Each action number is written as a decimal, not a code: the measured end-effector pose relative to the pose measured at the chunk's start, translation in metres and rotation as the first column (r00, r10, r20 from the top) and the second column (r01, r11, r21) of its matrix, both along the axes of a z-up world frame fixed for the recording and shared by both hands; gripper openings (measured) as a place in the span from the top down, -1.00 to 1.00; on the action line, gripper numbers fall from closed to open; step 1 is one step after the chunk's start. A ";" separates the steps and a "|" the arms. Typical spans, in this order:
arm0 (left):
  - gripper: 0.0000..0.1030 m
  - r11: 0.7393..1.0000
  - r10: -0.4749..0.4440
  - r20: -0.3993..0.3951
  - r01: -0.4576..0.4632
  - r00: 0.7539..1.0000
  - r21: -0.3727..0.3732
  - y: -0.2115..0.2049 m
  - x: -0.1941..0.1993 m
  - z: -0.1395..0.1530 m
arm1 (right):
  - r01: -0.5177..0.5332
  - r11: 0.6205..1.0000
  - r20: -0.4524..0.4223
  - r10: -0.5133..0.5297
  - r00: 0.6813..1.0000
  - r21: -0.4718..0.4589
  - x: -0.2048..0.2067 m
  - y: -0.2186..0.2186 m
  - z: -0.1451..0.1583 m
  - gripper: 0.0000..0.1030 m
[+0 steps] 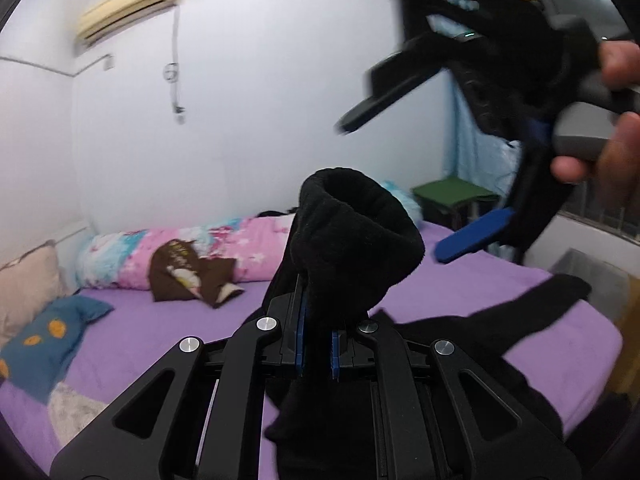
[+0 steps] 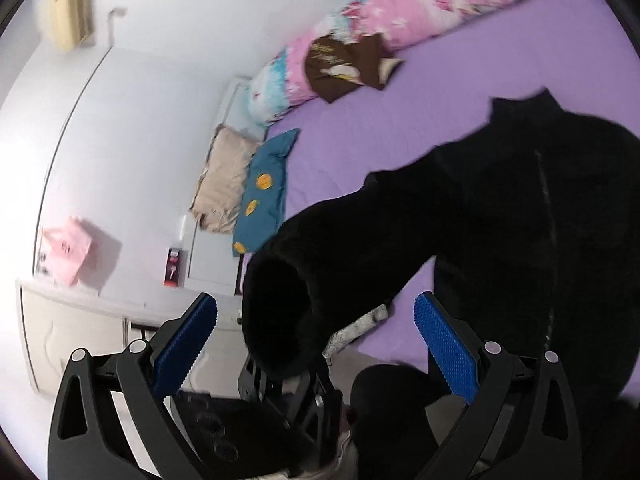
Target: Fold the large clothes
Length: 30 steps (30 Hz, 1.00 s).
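Note:
A large black fleece garment [image 2: 520,220] lies spread on the purple bed [image 2: 380,128], with one sleeve lifted off it. My left gripper [image 1: 318,344] is shut on that sleeve just below its round cuff [image 1: 352,232], which stands up above the fingers. In the right wrist view my right gripper [image 2: 316,340] stands open, its blue pads [image 2: 444,348] wide apart. The cuff [image 2: 280,312] and the left gripper [image 2: 288,384] show beyond the gap, untouched by the pads. Seen from the left wrist, the right gripper [image 1: 394,190] hangs open, up and to the right of the cuff, held by a hand [image 1: 616,120].
A rolled pink floral quilt [image 1: 192,248] with a brown garment [image 1: 188,276] on it lies along the far wall. A teal pillow [image 1: 48,340] and a beige pillow [image 1: 28,284] sit at the bed's head. A green stool [image 1: 452,196] stands at the far corner, a white cabinet [image 2: 72,332] beside the bed.

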<state>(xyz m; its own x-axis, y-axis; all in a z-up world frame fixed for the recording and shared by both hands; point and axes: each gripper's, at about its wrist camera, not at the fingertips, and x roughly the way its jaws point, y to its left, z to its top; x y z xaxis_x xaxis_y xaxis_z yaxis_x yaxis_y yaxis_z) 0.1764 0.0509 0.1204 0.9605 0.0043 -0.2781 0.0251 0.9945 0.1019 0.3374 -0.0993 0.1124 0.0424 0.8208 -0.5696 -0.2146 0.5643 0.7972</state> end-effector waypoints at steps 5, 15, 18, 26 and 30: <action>0.85 0.997 -0.054 -0.013 0.054 0.998 0.045 -0.044 0.007 -0.009 | 0.036 0.999 -0.089 -0.035 0.995 0.014 0.003 -0.033 -0.028 -0.89; 0.85 0.977 -0.133 -0.069 0.142 0.989 0.158 -0.125 0.020 -0.036 | 0.087 0.996 -0.083 -0.088 0.993 -0.012 0.005 -0.089 -0.065 0.05; 0.85 0.972 -0.149 -0.095 0.163 0.984 0.168 -0.135 0.025 -0.045 | 0.108 0.994 -0.078 -0.110 0.991 -0.018 0.007 -0.106 -0.076 0.28; 0.71 0.952 -0.173 -0.171 0.209 0.970 0.222 -0.166 0.037 -0.079 | 0.151 0.988 -0.102 -0.151 0.983 -0.008 0.015 -0.142 -0.117 0.67; 0.12 0.948 -0.186 -0.198 0.229 0.962 0.223 -0.177 0.036 -0.097 | 0.179 0.984 -0.123 -0.177 0.977 0.001 0.017 -0.159 -0.143 0.68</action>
<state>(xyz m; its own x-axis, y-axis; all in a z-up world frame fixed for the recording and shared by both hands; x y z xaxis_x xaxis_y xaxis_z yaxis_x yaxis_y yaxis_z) 0.2127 -0.1261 0.0236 0.8848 -0.1027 -0.4545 0.2670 0.9111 0.3139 0.3544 -0.2578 -0.0307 0.1194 0.8133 -0.5695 -0.0128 0.5748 0.8182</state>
